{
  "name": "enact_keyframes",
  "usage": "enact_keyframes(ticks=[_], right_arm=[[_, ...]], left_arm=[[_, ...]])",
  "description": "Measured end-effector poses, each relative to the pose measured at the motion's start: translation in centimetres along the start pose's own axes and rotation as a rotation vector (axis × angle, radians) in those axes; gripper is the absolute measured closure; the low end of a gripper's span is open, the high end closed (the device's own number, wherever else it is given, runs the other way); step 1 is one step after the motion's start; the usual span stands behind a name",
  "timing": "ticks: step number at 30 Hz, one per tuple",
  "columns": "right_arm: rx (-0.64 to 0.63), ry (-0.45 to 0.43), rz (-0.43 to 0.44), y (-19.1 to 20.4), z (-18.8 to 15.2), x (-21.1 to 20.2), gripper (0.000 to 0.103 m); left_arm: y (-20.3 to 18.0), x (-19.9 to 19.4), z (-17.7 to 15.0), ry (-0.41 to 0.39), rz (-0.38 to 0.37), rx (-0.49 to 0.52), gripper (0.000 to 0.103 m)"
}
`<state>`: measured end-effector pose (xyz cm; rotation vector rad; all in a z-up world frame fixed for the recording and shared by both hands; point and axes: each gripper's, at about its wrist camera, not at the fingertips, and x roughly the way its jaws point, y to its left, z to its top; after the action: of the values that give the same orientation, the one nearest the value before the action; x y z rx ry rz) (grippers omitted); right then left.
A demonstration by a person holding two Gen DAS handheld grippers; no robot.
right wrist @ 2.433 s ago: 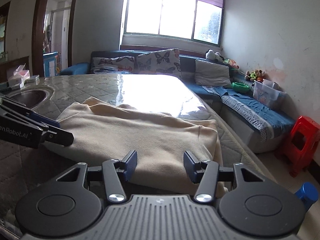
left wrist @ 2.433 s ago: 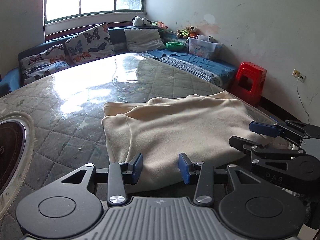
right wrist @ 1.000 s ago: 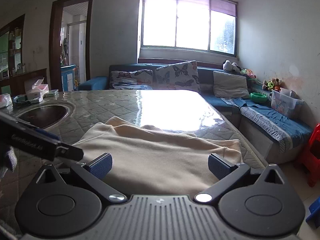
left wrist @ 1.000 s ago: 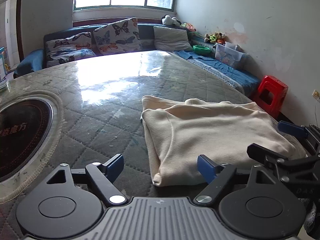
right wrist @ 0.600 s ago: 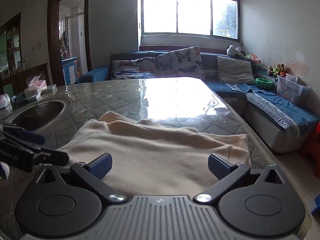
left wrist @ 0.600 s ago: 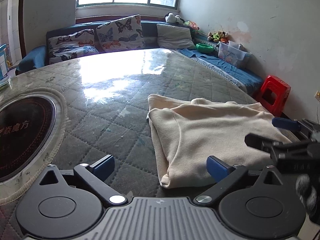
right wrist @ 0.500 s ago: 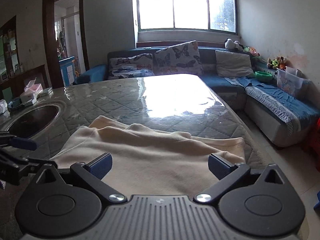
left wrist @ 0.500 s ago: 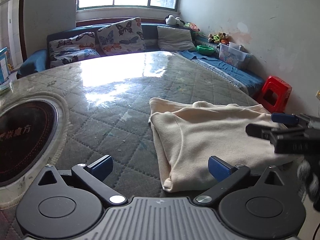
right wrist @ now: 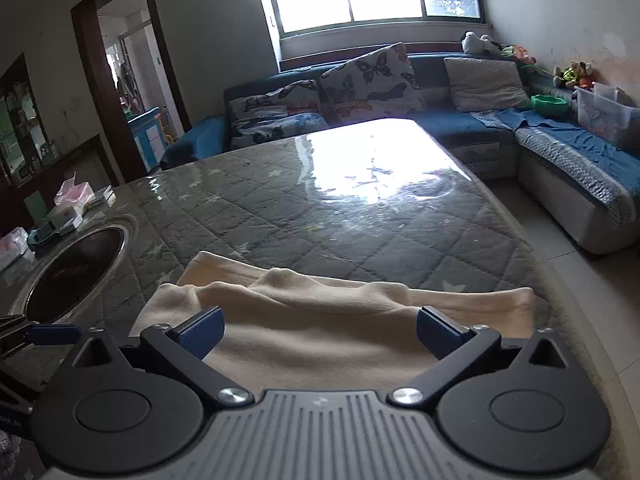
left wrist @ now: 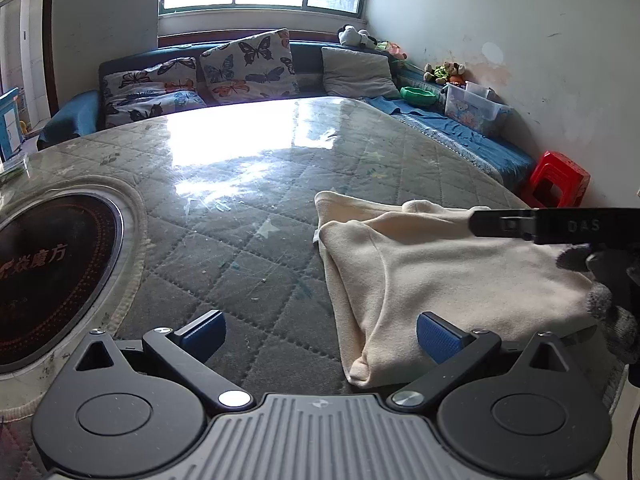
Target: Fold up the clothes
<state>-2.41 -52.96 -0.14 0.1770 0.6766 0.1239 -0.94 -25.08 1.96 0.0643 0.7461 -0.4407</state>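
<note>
A cream garment (left wrist: 440,264) lies folded flat on the quilted table, near its front right edge; it also shows in the right wrist view (right wrist: 320,320). My left gripper (left wrist: 320,334) is open and empty, held above the table at the garment's near left corner. My right gripper (right wrist: 320,330) is open and empty, above the garment's near edge. In the left wrist view the right gripper's black arm (left wrist: 552,222) reaches in over the garment from the right, held by a gloved hand (left wrist: 612,292).
A glass-topped quilted table (left wrist: 248,184) has a round inset cooktop (left wrist: 48,272) at the left. A sofa with butterfly cushions (left wrist: 248,64) runs behind and along the right wall. A red stool (left wrist: 560,178) stands at the right. Tissue packs (right wrist: 72,200) sit at the table's left.
Both grippers opened wide, let go of the garment and pulled back and up. The garment stays folded on the table. The right gripper rose level above it.
</note>
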Motion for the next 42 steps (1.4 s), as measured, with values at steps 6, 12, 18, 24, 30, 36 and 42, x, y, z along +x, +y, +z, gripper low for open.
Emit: enact_keyframes(ticks=[6,12,18,24,30,36,42], right_arm=[[-0.050,0.056,-0.020,1.2,0.1,2.7,0.000],[-0.164,-0.012,-0.059,3.2,-0.5,0.2,0.000],[-0.272,-0.090,-0.108,5.7,-2.2,-2.5,0.000],[-0.304,-0.071,-0.118,7.1,-4.3,-3.8,0.000],[-0.254,-0.065,-0.177,7.9,-5.7,-4.5,0.000],[-0.148,-0.050,-0.246,7.0,-6.5,-5.3,0.000],[-0.063,-0.010,-0.309,6.6,-7.8,-6.1,0.000]], left_arm=[[0.2,-0.3,0.1,-0.001,0.004,0.010,0.000],[0.8,-0.4,0.0,-0.002,0.020,-0.009,0.000],[1.2,-0.9,-0.2,0.003,0.024,-0.028,0.000],[0.6,-1.4,-0.6,0.011,0.010,-0.011,0.000],[-0.2,-1.7,-1.3,0.040,0.007,0.018,0.000],[-1.2,-2.1,-1.9,0.054,0.015,0.033,0.000],[-2.4,-2.9,-2.6,0.042,0.026,0.068,0.000]])
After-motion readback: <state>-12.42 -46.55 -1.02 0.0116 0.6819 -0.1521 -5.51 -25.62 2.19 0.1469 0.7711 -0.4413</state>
